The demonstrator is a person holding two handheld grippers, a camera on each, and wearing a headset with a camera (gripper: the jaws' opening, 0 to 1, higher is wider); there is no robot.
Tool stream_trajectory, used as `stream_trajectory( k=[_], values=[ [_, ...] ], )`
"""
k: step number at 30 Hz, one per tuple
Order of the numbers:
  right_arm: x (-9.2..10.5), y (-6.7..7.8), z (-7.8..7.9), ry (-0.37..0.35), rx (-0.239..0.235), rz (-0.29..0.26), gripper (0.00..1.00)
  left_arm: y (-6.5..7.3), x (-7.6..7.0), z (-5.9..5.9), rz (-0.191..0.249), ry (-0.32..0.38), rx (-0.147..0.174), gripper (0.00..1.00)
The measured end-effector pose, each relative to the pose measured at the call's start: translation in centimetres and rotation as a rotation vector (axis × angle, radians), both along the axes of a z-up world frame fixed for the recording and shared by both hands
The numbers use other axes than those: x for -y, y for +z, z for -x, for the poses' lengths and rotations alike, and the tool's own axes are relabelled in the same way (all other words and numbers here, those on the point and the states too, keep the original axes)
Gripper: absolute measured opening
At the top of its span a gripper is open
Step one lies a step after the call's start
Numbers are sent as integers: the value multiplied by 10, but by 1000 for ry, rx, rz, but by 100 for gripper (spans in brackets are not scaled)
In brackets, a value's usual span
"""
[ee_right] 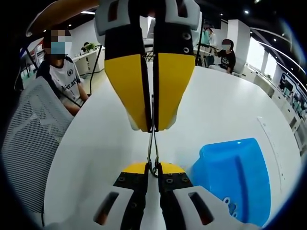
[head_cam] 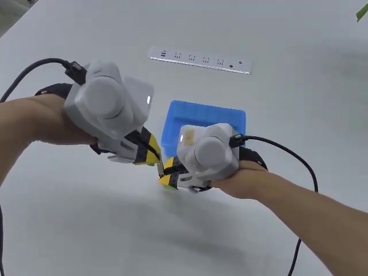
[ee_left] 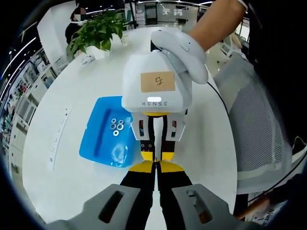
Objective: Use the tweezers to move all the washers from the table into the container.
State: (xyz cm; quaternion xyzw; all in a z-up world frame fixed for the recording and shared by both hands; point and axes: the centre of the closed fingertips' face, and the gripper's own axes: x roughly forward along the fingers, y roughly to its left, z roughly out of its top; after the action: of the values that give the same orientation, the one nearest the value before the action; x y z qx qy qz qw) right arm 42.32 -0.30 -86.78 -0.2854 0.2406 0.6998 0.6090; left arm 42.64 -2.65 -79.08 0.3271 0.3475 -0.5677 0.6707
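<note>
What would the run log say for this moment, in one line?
left gripper: shut on tweezers | right gripper: shut on tweezers | washers: several in blue container

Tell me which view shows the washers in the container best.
Left gripper view: washers lie plainly on the container's floor. Right gripper view catches a few at its edge; head view gives the container's far half, no detail.

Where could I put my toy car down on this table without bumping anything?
It's crowded where the left gripper and right gripper meet beside the blue container. Bare table spreads on the person's side of them, and more lies between the container and the power strip.
</note>
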Motion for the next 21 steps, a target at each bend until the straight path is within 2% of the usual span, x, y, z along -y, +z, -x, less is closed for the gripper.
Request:
stream_trajectory(
  k=[6,21],
  values=[
    [1,3,1,2,2,-2,9,3,2,2,1,0,3,5],
    [4,22,5,8,27,-13,9,22,5,7,-3,-5,21,5]
  ],
)
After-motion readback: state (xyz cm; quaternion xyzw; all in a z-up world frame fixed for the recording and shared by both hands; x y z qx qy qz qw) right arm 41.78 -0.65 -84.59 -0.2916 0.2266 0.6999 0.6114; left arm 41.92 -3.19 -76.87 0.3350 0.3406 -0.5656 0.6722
